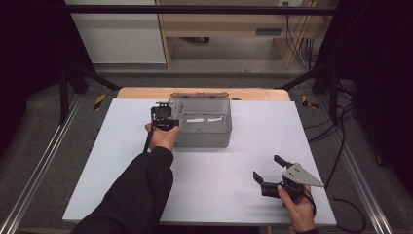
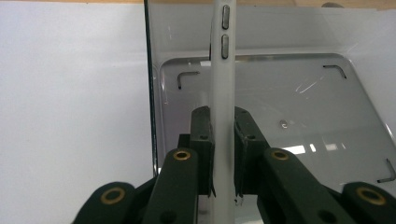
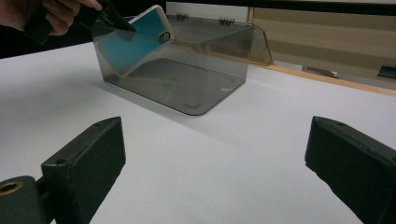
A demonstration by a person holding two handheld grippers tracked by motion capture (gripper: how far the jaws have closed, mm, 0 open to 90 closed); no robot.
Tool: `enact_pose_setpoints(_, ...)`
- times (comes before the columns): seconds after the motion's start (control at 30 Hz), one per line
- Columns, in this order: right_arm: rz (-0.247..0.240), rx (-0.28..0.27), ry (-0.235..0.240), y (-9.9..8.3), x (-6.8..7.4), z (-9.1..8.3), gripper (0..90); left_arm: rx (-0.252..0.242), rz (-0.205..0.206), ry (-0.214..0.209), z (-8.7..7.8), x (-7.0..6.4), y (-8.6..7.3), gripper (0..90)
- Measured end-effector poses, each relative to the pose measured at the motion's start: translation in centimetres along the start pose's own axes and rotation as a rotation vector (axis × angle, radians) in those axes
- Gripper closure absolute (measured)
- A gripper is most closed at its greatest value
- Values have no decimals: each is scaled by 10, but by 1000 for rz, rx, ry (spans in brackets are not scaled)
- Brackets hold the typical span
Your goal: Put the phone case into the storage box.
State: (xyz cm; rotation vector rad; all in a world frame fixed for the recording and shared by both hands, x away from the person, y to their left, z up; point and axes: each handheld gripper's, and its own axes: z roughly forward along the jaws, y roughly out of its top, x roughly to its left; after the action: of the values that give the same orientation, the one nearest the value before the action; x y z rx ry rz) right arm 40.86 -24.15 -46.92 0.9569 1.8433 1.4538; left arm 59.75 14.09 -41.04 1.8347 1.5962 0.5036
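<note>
A clear grey plastic box [image 1: 204, 139] stands at the back middle of the white board, its hinged lid [image 1: 199, 94] folded open behind it. My left gripper [image 1: 163, 114] is at the box's left end, shut on a phone [image 2: 222, 70] in a white case. The left gripper view shows the phone edge-on, its side buttons up, over the box floor [image 2: 299, 107]. The right gripper view shows the phone [image 3: 135, 44] with its teal face tilted inside the box [image 3: 196, 88]. My right gripper [image 1: 266, 166] hovers near the front right, open and holding nothing, its jaws far apart.
The white board [image 1: 122, 161] covers a wooden table whose edge [image 1: 146, 92] shows at the back. Metal rails run along both sides on the floor. Cables [image 1: 341, 141] lie to the right of the table.
</note>
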Motion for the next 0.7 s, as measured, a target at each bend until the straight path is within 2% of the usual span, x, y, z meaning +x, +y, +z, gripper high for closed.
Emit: enact_pose_setpoints(0.7,3,4,6,0,0,0,51,-15,5,11,0,1,0,801)
